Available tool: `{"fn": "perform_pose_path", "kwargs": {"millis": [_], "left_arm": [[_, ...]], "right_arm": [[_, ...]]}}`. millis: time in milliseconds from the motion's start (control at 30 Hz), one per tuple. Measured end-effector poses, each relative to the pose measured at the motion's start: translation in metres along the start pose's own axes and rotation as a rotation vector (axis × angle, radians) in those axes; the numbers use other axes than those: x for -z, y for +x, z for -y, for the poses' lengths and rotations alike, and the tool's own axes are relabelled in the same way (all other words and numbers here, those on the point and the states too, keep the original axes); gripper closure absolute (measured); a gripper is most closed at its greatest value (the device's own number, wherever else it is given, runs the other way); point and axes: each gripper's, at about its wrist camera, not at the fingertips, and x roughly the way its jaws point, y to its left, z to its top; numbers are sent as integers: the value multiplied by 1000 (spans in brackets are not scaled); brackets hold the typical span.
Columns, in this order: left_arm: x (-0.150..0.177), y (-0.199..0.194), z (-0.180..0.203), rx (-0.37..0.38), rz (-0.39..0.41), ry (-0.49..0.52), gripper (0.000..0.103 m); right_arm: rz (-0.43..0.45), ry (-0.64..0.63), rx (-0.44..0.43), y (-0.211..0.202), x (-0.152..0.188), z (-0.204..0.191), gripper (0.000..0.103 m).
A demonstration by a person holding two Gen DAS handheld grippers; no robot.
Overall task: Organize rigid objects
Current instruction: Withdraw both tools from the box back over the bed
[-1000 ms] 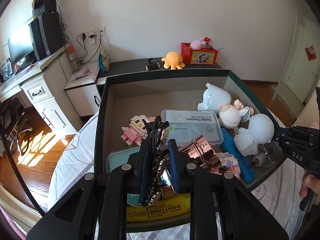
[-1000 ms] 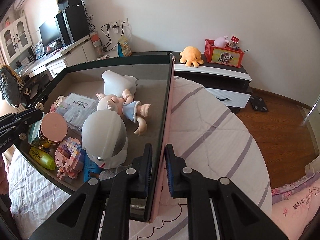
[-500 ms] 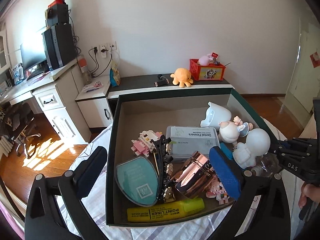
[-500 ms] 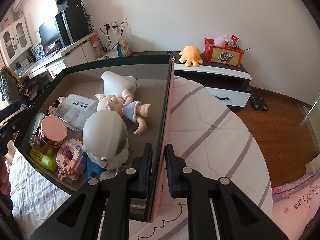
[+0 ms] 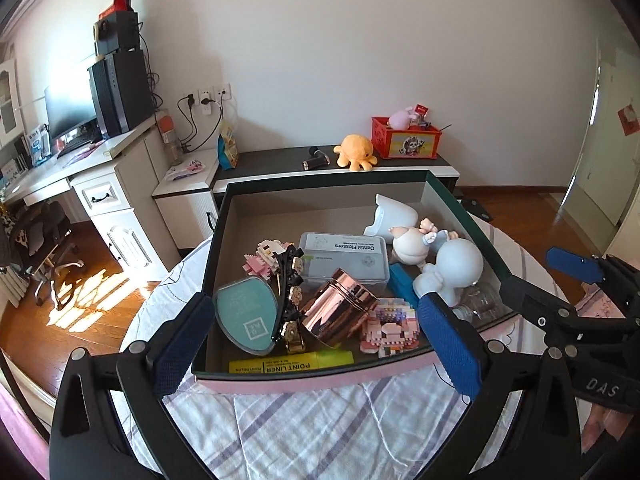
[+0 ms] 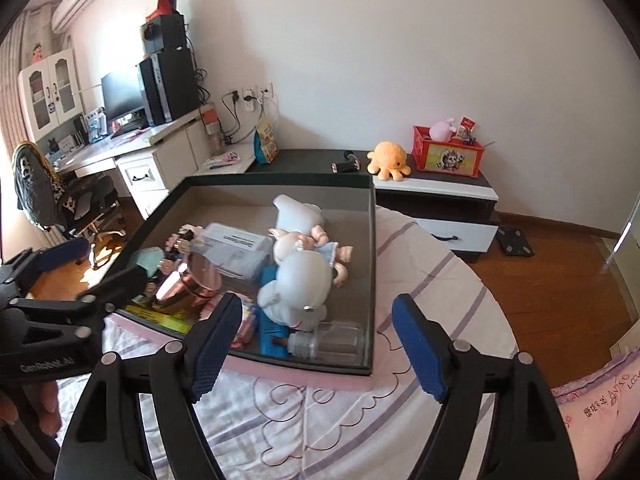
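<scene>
A dark green box (image 5: 218, 248) with a pink base sits on the striped bedsheet. It holds a rose-gold tin (image 5: 340, 314), a teal case (image 5: 246, 316), a black hair clip (image 5: 286, 292), a yellow highlighter (image 5: 292, 364), a flosser box (image 5: 344, 256), brick models and white figurines (image 5: 456, 268). My left gripper (image 5: 316, 344) hangs wide open over the box's near wall, touching nothing. My right gripper (image 6: 318, 344) is opening, with nothing between its pads, behind the near corner of the box (image 6: 374, 260). Each gripper also shows in the other's view: the right gripper (image 5: 548, 280) and the left gripper (image 6: 88, 270).
Behind the bed stands a low dark cabinet (image 5: 276, 158) with an orange plush octopus (image 5: 356, 152) and a red crate (image 5: 404, 142). A white desk (image 5: 100, 184) with a monitor and speakers is at the left. Wooden floor (image 6: 560, 264) lies to the right.
My left gripper opened, left the black hair clip lying in the box and pulled back and up. My right gripper let go of the box's right wall and drew back.
</scene>
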Motion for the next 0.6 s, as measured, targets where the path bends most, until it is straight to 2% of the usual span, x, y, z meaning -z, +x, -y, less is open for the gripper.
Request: {"fn": "perform_pose_path", "kwargs": {"millis": [167,433,600], "left_arm": [[8,-24,3,-1,10,-17,0],[23,-71,0,-4,66,-57,0],[34,-101,2,-30,117,-43,0]], "right_arm": [[54,-2,-12,-34,1,-15,23],[96,-13,4,-77,13,-30,22],[119,-16,3,-101,24,-38,22]]}}
